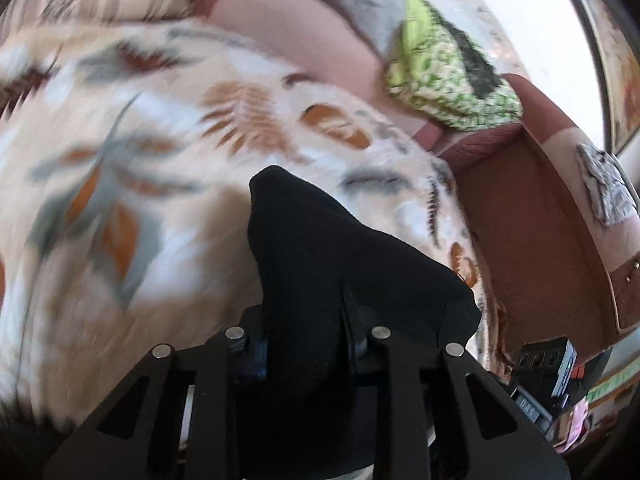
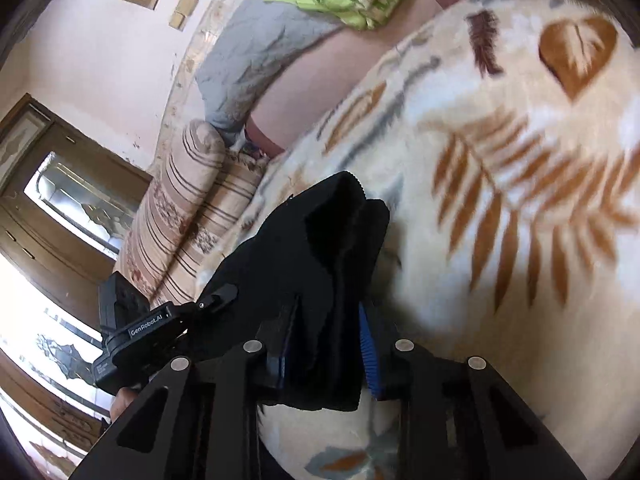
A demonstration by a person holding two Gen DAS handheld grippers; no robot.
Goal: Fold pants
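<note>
While both grippers sit over a leaf-patterned blanket (image 1: pixel 140 152), each is clamped on bunched black pants (image 1: pixel 320 264). Fabric fills the narrow gap of the left gripper (image 1: pixel 306 356); the right gripper (image 2: pixel 324 356) pinches a thick fold. A green patterned cloth (image 1: pixel 448 80) lies beyond.

Pants (image 1: pixel 320 264) on blanket (image 1: pixel 140 140) (pillow (image 1: pixel 448 80) behind)

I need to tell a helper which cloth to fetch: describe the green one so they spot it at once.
Start at the leaf-print blanket covering the bed. Beyond its far edge runs a pink cushion, and on it lies the green cloth, bunched in a heap. It alone is lime green with a small white pattern; the pants are plain black.
</note>
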